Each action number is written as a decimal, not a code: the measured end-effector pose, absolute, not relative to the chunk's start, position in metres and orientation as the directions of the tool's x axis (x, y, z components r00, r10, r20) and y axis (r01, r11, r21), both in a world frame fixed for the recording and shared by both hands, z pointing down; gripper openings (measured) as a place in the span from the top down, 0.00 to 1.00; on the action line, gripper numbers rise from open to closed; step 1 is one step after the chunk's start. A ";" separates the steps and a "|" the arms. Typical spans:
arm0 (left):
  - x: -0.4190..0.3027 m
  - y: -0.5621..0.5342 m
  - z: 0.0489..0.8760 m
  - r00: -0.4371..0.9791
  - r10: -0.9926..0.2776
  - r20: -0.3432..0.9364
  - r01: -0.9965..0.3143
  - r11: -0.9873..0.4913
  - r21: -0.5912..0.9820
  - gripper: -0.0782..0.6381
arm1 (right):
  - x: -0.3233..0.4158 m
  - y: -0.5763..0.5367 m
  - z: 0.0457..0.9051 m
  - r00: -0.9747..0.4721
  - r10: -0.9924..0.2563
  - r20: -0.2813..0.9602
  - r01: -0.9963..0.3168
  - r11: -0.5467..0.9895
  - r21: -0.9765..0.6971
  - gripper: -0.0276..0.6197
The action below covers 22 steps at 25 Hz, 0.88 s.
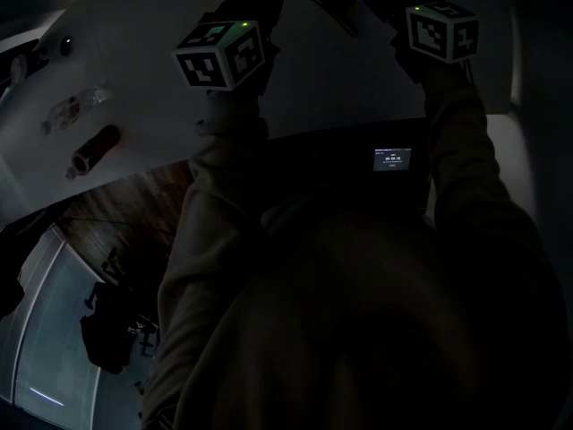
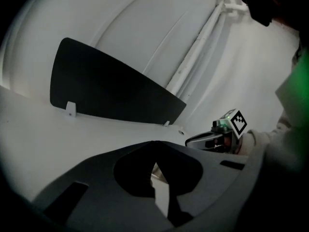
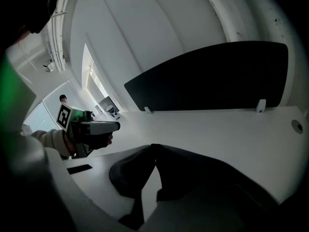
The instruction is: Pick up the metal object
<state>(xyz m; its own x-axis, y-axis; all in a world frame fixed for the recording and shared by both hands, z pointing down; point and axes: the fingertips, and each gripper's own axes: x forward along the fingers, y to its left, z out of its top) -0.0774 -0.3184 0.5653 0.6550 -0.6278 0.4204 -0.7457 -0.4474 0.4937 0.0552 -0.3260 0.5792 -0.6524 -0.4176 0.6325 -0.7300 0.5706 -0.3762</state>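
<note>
left gripper (image 2: 154, 144): jaws clenched, nothing in them | right gripper (image 3: 154, 147): same deal, pinched empty | slim dark metal object (image 1: 328, 5): lying on the white table (image 1: 143, 70), far centre, between both tools | my guess: they're flanking it to line up a grab, jaws need opening first

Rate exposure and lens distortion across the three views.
Head view: heavily underexposed; only the table and a glowing screen read clearly. Left gripper view: brighter, fisheye-curved, dark corners, green tint at right edge. Right gripper view: same curvature, green tint at left.
</note>
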 end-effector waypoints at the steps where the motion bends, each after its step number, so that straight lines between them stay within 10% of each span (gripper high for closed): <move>1: -0.077 -0.315 0.571 0.656 -0.621 0.429 -0.745 -0.443 0.498 0.88 | 0.055 -0.324 0.583 -0.652 -0.413 0.636 -0.730 0.570 -0.378 0.93; 22: -0.064 -0.310 0.620 0.682 -0.565 0.464 -0.722 -0.417 0.552 0.88 | 0.061 -0.319 0.643 -0.641 -0.379 0.667 -0.749 0.496 -0.439 0.73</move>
<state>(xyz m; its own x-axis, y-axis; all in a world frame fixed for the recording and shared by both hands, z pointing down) -0.0639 -0.3097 0.6202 0.6821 -0.5653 0.4638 -0.7216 -0.4174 0.5523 0.0613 -0.3191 0.6431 -0.6412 -0.3787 0.6674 -0.7495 0.4959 -0.4386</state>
